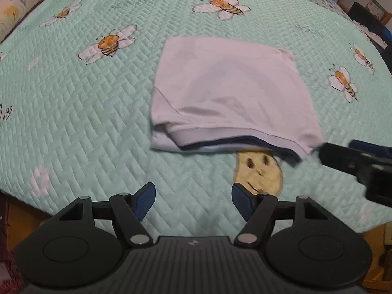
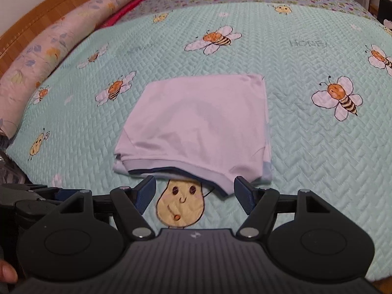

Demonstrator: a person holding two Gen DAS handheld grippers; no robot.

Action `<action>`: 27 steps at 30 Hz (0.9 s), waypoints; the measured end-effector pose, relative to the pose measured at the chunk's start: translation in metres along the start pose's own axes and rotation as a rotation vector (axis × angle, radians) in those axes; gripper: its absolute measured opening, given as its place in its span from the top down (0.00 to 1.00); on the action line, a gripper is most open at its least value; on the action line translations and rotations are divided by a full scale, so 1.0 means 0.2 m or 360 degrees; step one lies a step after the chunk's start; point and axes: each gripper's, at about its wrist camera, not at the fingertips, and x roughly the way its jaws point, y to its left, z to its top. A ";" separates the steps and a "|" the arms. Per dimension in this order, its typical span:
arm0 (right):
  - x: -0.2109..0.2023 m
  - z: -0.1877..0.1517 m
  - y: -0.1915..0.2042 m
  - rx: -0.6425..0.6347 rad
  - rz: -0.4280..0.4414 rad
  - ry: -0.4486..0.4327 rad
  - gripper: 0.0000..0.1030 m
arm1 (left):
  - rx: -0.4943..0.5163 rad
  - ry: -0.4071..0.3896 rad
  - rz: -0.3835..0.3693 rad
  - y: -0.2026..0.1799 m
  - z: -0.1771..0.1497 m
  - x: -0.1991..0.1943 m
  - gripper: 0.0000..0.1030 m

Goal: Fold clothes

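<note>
Jaws apart before squarish folded pink garment (image 2: 198, 127)

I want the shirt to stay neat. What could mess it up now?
The folded shirt has a loose corner drooping at its near edge, close to the open right gripper; a careless nudge might drag the layers apart. The open left gripper is near too and could perhaps snag the hem.
</note>
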 end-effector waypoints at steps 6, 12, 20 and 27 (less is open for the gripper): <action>0.00 -0.21 -0.09 -0.0475 -0.0008 -0.0390 0.32 | 0.0511 -0.0494 0.0131 0.03 -0.16 0.04 0.30; 0.13 -0.43 -0.14 -0.1264 -0.0227 -0.0506 0.32 | 0.1262 -0.0777 0.0397 0.06 -0.37 0.22 0.30; 0.31 -0.42 -0.18 -0.1586 -0.0296 -0.0500 0.32 | 0.1654 -0.0931 0.0435 0.09 -0.35 0.40 0.23; 0.45 -0.41 -0.20 -0.1841 -0.0348 -0.0513 0.32 | 0.1708 -0.0999 0.0355 0.14 -0.24 0.44 0.11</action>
